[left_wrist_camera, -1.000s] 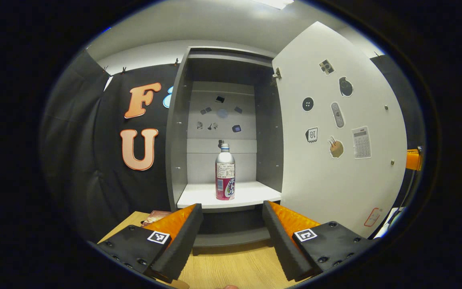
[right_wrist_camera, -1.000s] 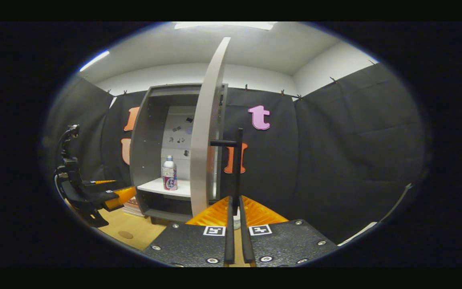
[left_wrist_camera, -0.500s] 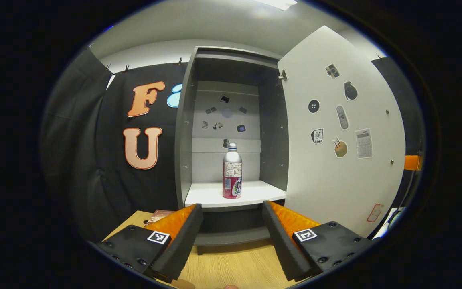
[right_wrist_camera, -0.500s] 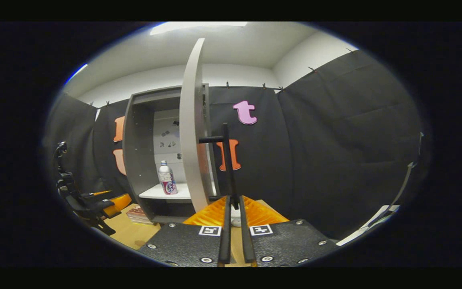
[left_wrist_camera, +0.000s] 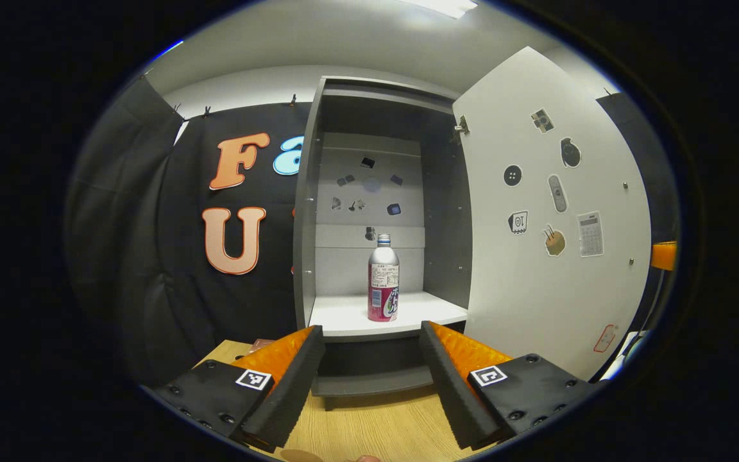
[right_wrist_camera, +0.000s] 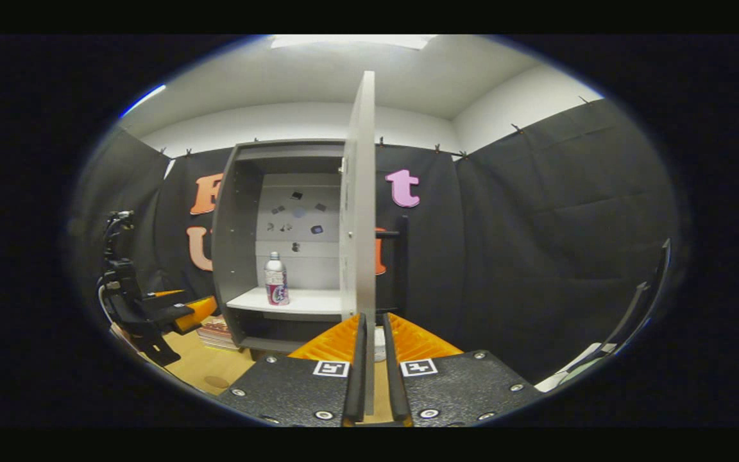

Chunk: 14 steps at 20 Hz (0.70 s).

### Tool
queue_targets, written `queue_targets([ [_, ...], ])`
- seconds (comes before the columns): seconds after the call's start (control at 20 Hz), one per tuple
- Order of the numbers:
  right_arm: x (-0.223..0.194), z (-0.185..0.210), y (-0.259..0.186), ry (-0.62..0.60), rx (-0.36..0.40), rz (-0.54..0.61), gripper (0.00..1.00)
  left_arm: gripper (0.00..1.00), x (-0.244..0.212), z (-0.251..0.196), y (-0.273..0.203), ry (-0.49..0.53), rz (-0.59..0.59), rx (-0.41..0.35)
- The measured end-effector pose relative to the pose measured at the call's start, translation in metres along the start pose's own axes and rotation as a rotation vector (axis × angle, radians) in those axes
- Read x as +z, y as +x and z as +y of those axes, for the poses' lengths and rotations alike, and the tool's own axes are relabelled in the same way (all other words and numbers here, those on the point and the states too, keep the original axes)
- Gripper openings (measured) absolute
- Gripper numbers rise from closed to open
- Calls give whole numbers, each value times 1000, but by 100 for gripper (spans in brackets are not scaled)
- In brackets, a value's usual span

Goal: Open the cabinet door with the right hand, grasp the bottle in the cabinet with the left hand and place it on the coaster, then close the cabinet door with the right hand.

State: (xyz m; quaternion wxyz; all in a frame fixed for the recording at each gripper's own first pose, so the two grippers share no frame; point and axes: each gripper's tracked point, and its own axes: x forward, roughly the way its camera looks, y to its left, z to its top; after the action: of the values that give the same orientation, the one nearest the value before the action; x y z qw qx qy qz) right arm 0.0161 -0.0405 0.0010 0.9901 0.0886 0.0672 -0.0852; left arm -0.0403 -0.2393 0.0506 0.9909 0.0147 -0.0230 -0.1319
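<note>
On the white shelf [left_wrist_camera: 350, 316] inside the cabinet [left_wrist_camera: 308, 212] stands your one bottle [left_wrist_camera: 383, 280], upright, with bare shelf on both sides. Your left tool [left_wrist_camera: 372, 366] hangs before it over the desk [left_wrist_camera: 369, 427], fingers spread wide, holding nothing. The left gripper view gives you the door's [left_wrist_camera: 549, 256] inner face with its stickers; the right gripper view gives you that door edge-on, its black handle [right_wrist_camera: 401, 263] behind it, and one round coaster [right_wrist_camera: 217, 382] on the desk. Your right tool [right_wrist_camera: 369, 378] has its fingers nearly together on either side of the door's edge; whether they press it, you cannot tell.
</note>
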Motion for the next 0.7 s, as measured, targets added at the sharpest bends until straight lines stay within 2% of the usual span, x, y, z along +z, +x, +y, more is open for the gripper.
queue_targets([
  [0.05,0,12,2,-9,21,2,21,97,0,-1,3,1,4,-5],
  [0.1,0,24,5,-10,45,-1,21,97,0,-1,7,5,1,-11],
  [0.2,-1,50,15,-10,76,-12,14,97,1,-2,16,14,1,-37],
  [0.25,-3,63,20,-16,85,-6,24,97,0,-2,21,16,-1,-57],
  [0.35,-7,90,33,-30,87,-15,20,96,-1,-2,36,20,-12,-100],
  [0.4,-7,103,41,-31,80,-30,16,97,-1,-1,44,22,-16,-123],
  [0.55,-22,139,64,-26,40,-23,22,97,-3,4,70,18,-23,-202],
  [0.6,-26,146,68,-26,18,-25,19,97,-3,5,79,14,-23,-230],
  [0.65,-29,154,73,-21,-2,-31,27,97,-4,6,87,11,-25,-257],
  [0.7,-31,162,80,-11,-17,-32,23,97,-4,9,93,9,-31,-277],
])
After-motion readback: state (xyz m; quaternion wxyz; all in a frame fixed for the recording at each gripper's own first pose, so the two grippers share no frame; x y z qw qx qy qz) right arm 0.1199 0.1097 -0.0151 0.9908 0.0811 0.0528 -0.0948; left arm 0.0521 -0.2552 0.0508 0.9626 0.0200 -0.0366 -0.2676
